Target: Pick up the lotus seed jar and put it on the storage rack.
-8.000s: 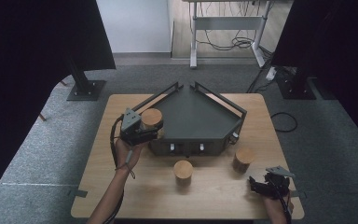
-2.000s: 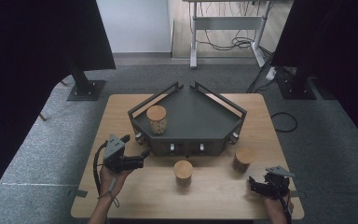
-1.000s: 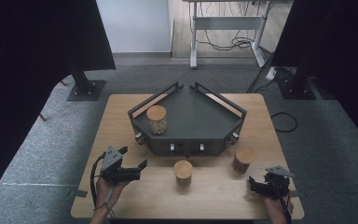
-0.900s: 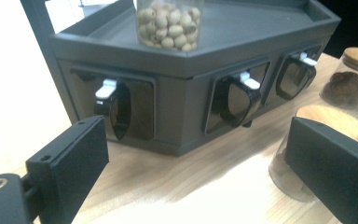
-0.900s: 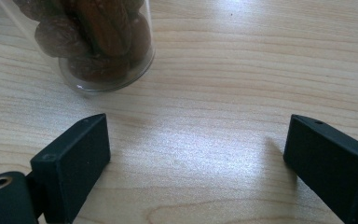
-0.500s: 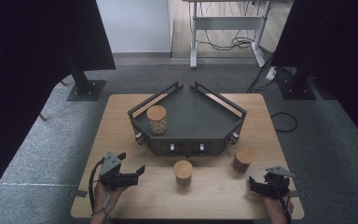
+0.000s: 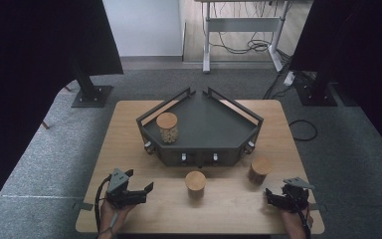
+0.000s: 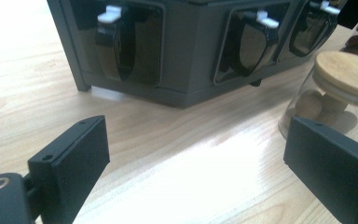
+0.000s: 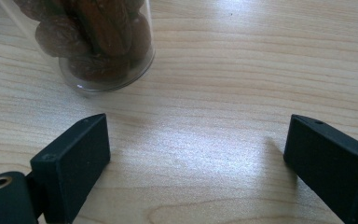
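Note:
Three glass jars with wooden lids are here. One [image 7: 167, 127] stands inside the dark grey tray [image 7: 214, 119], at its left. A second [image 7: 195, 182] stands on the table in front of the tray, and a third [image 7: 259, 170] holds brown fruit further right. My left gripper [image 7: 144, 193] is open near the table's front left edge, jaws pointing right toward the middle jar [image 8: 340, 88], nothing between them. My right gripper [image 7: 270, 199] is open at the front right, just below the third jar [image 9: 98, 42]. Both gripper views show bare wood between the jaws [image 8: 196, 140] [image 9: 196, 140].
The tray's front wall [image 8: 186, 51] carries several dark round fittings with white tabs. The wooden table [image 7: 129, 144] stands on grey carpet. Black stands and a desk with cables are behind it.
The left hand, which held the first jar at the tray earlier, has drawn back empty toward the front edge and sunk lower. That jar now stands in the tray. The right gripper has stayed put.

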A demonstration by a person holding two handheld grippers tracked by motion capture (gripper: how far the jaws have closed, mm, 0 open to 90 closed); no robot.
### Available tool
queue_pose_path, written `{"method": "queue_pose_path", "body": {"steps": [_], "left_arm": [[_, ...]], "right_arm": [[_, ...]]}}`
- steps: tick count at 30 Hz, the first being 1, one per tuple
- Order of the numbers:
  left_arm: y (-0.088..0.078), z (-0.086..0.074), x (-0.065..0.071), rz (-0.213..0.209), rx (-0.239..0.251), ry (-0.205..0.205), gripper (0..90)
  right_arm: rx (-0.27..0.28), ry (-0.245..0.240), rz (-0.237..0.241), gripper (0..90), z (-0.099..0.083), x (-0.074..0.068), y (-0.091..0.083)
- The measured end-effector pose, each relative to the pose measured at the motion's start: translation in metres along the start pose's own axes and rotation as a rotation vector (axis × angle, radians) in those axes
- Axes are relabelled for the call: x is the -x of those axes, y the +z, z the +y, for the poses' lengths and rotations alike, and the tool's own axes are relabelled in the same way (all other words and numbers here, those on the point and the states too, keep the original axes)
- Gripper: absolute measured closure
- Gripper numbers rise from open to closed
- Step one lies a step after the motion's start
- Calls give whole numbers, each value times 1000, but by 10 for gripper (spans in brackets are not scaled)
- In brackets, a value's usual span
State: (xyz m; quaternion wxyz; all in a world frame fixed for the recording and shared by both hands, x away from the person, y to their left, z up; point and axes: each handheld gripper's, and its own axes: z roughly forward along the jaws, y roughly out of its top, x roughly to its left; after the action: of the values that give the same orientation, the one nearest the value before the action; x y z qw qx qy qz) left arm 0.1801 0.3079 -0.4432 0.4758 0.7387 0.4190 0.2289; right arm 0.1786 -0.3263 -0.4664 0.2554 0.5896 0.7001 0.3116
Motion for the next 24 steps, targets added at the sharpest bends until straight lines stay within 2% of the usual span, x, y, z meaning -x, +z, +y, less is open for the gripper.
{"method": "queue_pose_path", "body": {"steps": [24], "left_arm": [[7,-16,0,1,-61,-24,64]], "right_arm": [[-1,1,0,63,0,0,0]]}}
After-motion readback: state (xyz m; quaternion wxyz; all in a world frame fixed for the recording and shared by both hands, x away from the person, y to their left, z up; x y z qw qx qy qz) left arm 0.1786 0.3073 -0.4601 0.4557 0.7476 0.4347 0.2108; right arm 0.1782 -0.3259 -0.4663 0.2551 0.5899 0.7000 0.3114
